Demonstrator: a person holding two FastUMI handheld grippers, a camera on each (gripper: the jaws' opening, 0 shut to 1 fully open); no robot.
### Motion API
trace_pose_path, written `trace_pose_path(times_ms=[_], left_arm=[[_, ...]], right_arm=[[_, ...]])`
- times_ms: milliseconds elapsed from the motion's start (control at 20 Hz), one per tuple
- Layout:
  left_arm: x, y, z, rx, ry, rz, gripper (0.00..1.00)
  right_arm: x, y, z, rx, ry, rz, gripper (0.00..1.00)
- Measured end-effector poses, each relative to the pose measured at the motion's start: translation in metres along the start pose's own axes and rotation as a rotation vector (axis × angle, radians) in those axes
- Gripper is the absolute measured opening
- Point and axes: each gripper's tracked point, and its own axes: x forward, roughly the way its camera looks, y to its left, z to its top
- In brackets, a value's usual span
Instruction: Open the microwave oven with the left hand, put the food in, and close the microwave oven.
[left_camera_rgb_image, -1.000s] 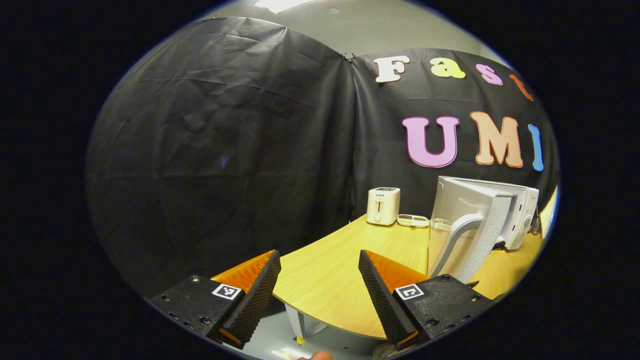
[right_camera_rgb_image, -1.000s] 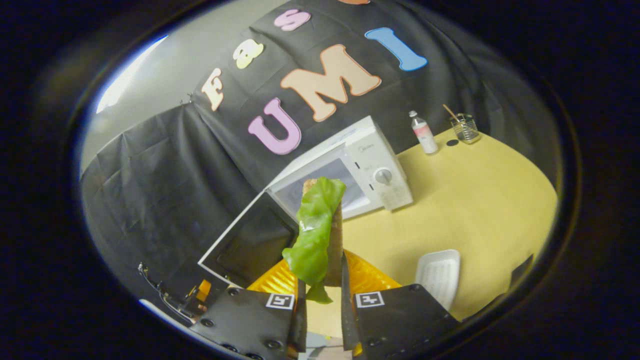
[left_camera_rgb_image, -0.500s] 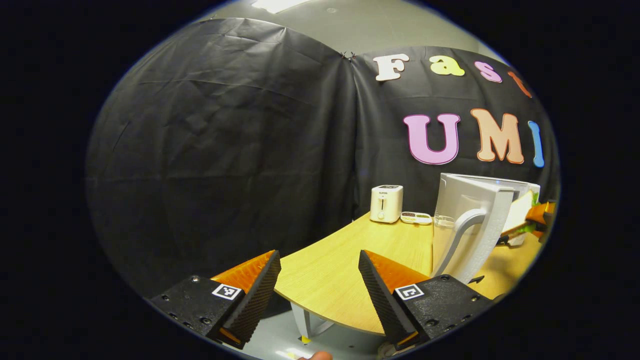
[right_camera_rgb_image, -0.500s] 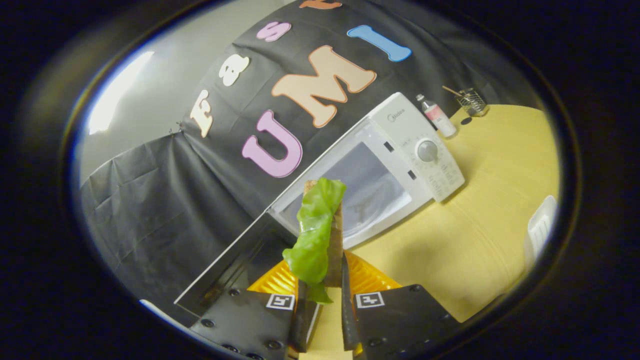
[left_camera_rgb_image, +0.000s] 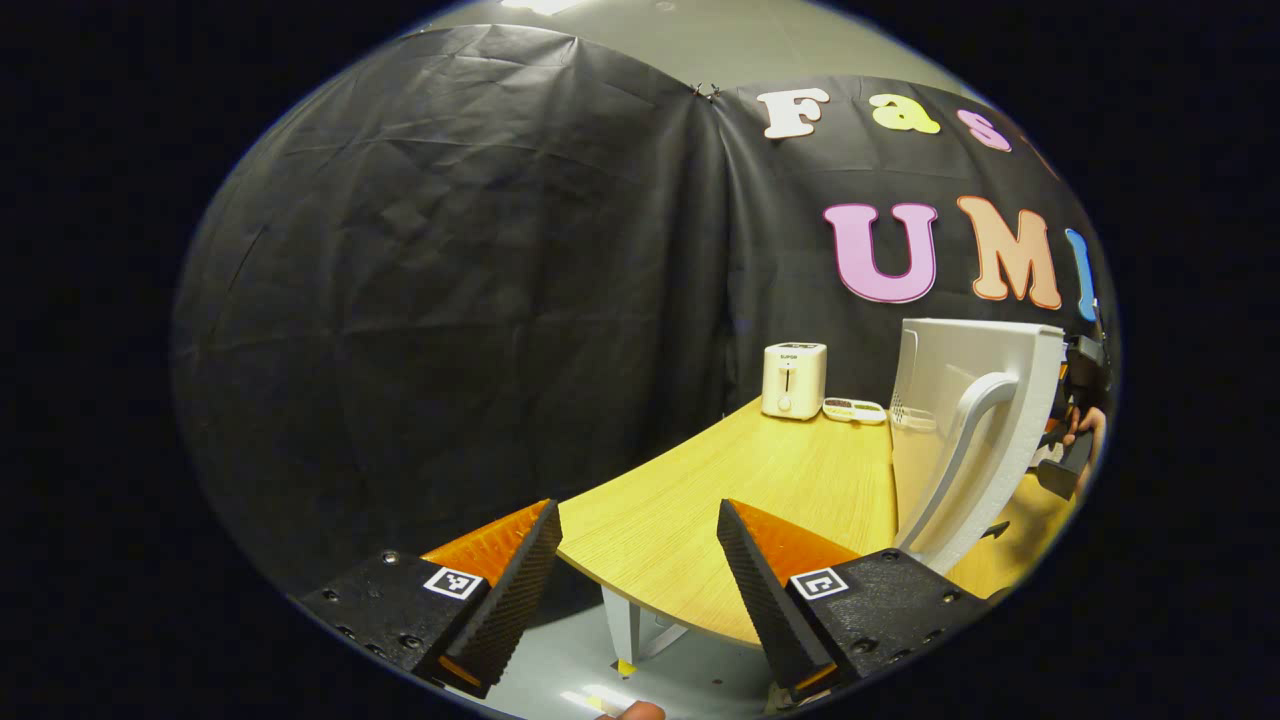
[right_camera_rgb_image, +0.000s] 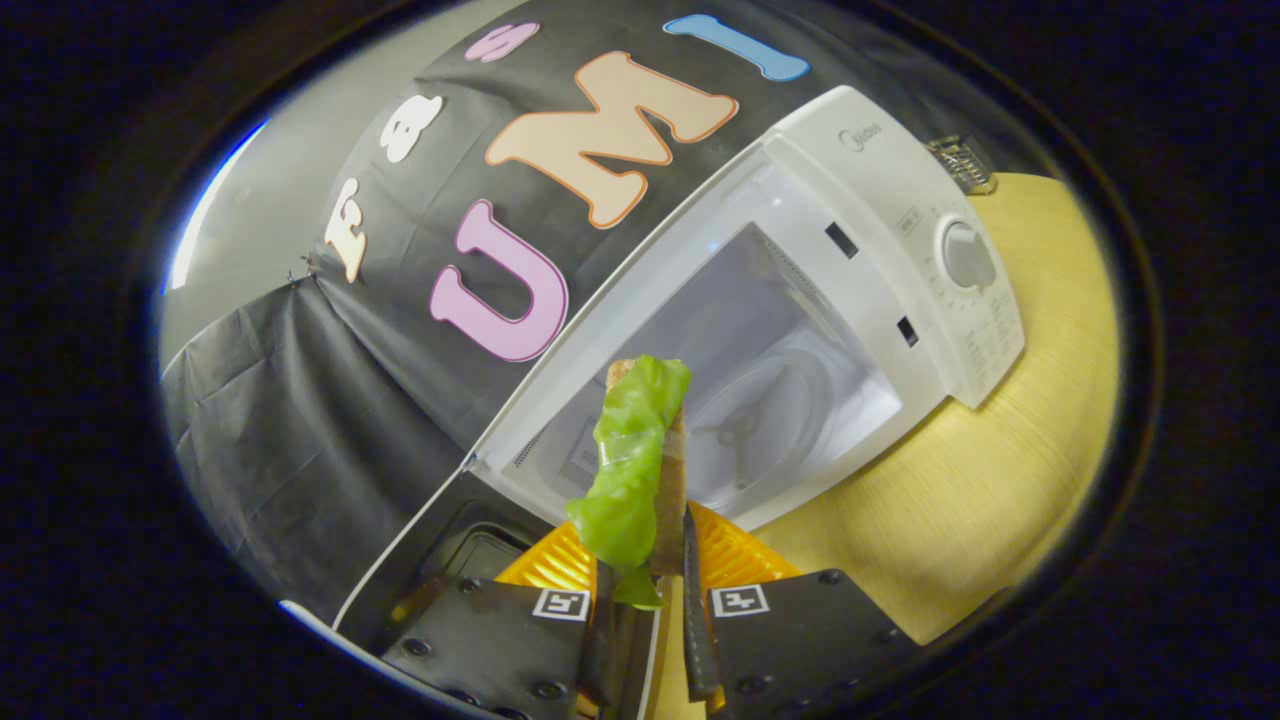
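Note:
In the right gripper view the white microwave (right_camera_rgb_image: 900, 215) stands with its door (right_camera_rgb_image: 440, 540) swung wide to the left, showing the bare cavity and its glass turntable (right_camera_rgb_image: 760, 425). My right gripper (right_camera_rgb_image: 645, 590) is shut on the food (right_camera_rgb_image: 640, 460), a slice of bread with a green lettuce leaf, held upright just in front of the cavity mouth. In the left gripper view my left gripper (left_camera_rgb_image: 635, 575) stands open and empty near the table's edge, left of the door (left_camera_rgb_image: 965, 420) with its curved handle. The right gripper and a hand (left_camera_rgb_image: 1080, 425) peek out behind that door.
A white toaster (left_camera_rgb_image: 793, 380) and a small white tray (left_camera_rgb_image: 853, 410) sit at the back of the wooden table (left_camera_rgb_image: 740, 500). A wire holder (right_camera_rgb_image: 960, 160) stands behind the microwave. The table's curved left edge drops to grey floor.
The right gripper has carried the food closer to the microwave, whose open cavity now looms much larger. The left gripper has drifted slightly away, and the door has swung wider.

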Motion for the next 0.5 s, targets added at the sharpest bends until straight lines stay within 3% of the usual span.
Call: trace_pose_path(times_ms=[350,450,500], left_arm=[[0.003,-0.007,0.007,-0.002,-0.024,-0.010,0.99],[0.004,-0.013,0.015,-0.004,-0.052,-0.026,0.93],[0.003,-0.016,0.022,-0.005,-0.070,-0.034,0.93]], right_arm=[[0.053,-0.025,0.000,0.015,-0.017,-0.062,0.29],[0.063,-0.032,0.002,0.013,-0.025,-0.076,0.29],[0.067,-0.038,0.004,-0.002,-0.030,-0.090,0.22]])
